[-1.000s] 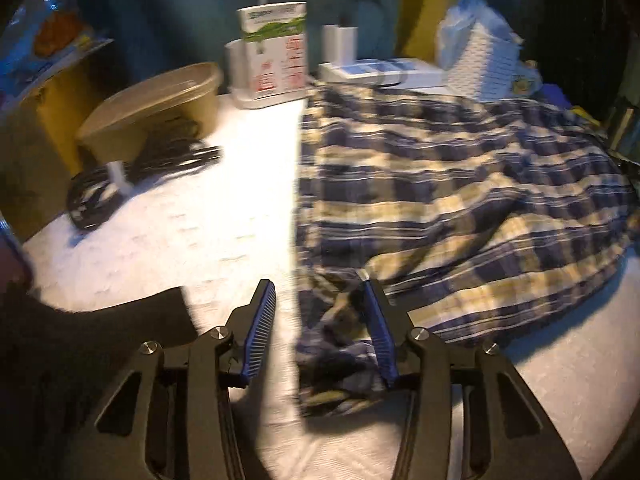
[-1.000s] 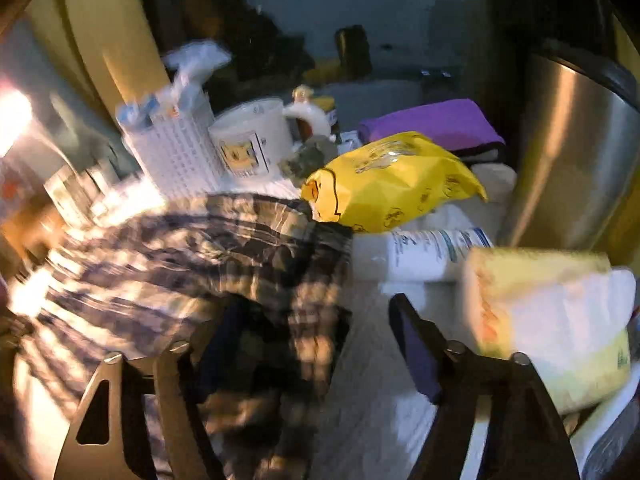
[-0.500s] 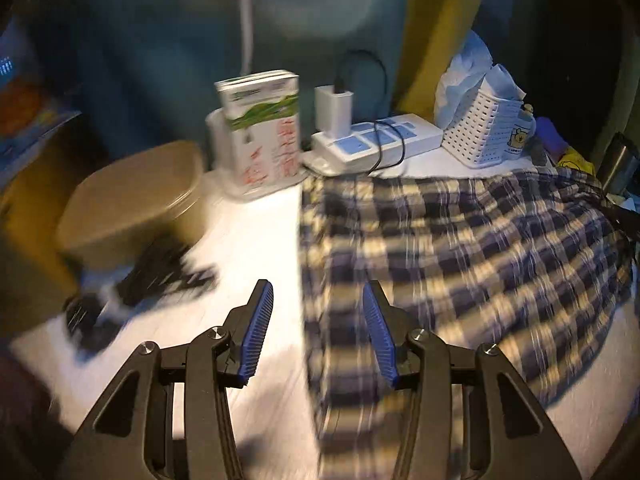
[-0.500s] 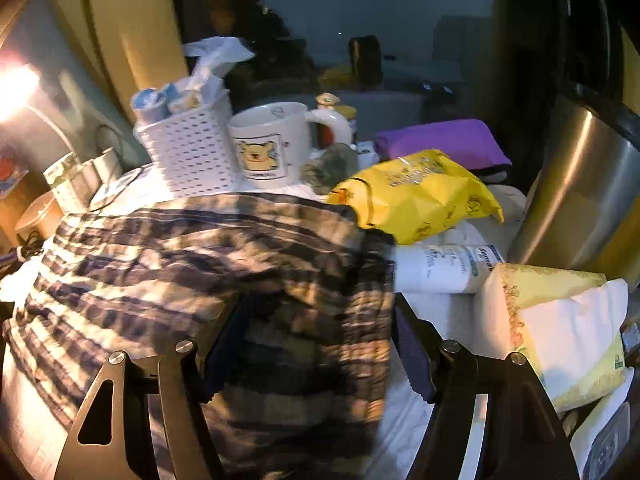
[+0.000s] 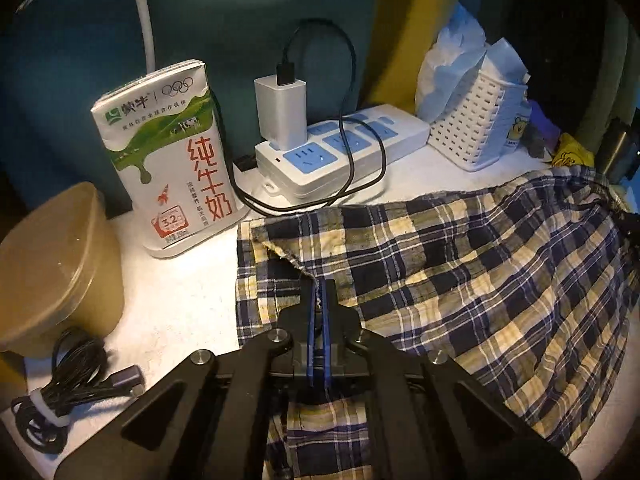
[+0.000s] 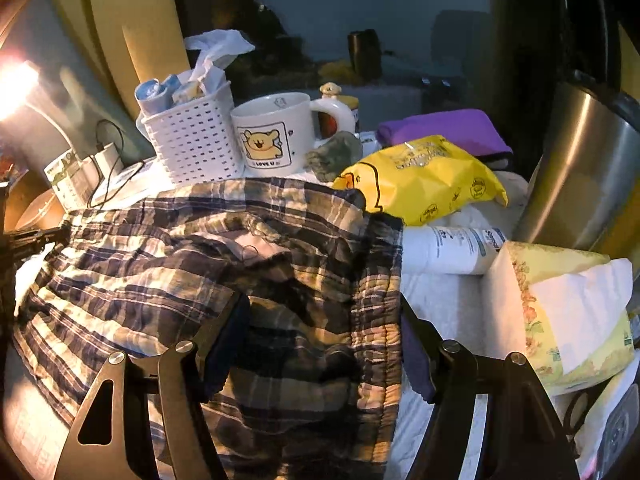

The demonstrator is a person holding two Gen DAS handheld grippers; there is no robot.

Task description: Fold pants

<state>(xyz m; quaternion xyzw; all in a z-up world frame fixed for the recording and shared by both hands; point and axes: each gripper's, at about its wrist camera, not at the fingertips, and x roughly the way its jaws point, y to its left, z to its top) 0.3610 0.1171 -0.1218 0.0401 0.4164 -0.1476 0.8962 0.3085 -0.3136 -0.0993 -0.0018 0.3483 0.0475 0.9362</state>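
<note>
The plaid pants (image 5: 472,280) lie spread over the white surface (image 5: 176,280), filling the right half and lower centre of the left wrist view. In that view the left claw (image 5: 319,300) sits at lower centre with its blue pads pressed together on a raised hem edge of the pants; its jaws have just been closing, and the fabric is pinched between them, pulled up into a small ridge. To the upper left of the cloth stands a milk carton (image 5: 168,152), with a white power strip (image 5: 340,152) and plugged-in charger (image 5: 280,110) at upper centre and a white basket (image 5: 476,128) at upper right. A tan lidded bowl (image 5: 52,268) sits at the left edge, and a bundled black cable (image 5: 68,396) lies at lower left. In the right wrist view the pants (image 6: 200,264) cover the centre and left of the frame, with the gathered waistband running down the middle right. The right claw (image 6: 320,344) stands wide, released, its two fingers straddling the waistband area without visibly pressing it. Behind the cloth at upper centre are the basket (image 6: 192,144) and a bear mug (image 6: 276,136); a yellow bag (image 6: 428,180) lies at centre right, a steel pot (image 6: 580,176) at the right edge, and a tissue pack (image 6: 560,312) at lower right.
</note>
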